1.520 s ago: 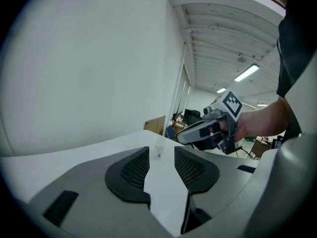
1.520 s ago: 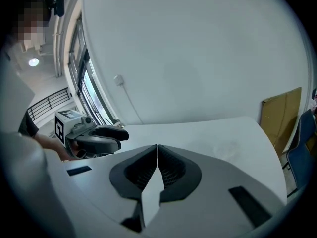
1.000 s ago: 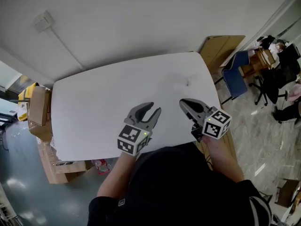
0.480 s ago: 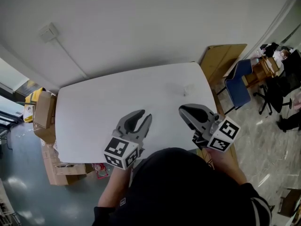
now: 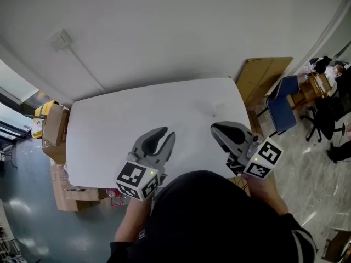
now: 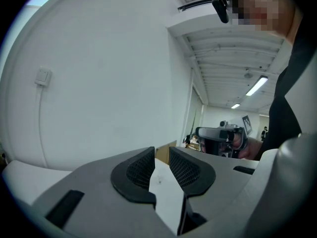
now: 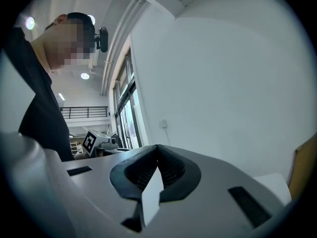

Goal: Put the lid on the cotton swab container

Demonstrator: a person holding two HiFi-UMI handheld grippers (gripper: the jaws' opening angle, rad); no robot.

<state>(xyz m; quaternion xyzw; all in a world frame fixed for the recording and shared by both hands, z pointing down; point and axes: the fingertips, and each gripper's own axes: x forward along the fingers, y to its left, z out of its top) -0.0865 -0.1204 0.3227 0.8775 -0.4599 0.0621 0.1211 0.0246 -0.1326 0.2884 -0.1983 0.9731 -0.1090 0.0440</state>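
My left gripper (image 5: 167,132) hangs over the near part of the white table (image 5: 109,125). Its jaws are closing, with a narrow gap left and nothing between them, as the left gripper view (image 6: 161,150) shows. To its right, my right gripper (image 5: 215,127) is shut and empty, its tips meeting in the right gripper view (image 7: 157,147). A small faint mark or clear thing (image 5: 218,109) lies on the table beyond the right gripper, too faint to tell what it is. I see no plain cotton swab container or lid.
Cardboard boxes (image 5: 52,127) stand by the table's left end. A cardboard panel (image 5: 263,75) and a blue chair (image 5: 282,103) are at the right end. A wall box with a cable (image 5: 61,39) is behind. The person's dark torso (image 5: 208,218) fills the bottom.
The left gripper's jaws have narrowed and it has drifted down and left. The right gripper has shifted slightly right and stays shut.
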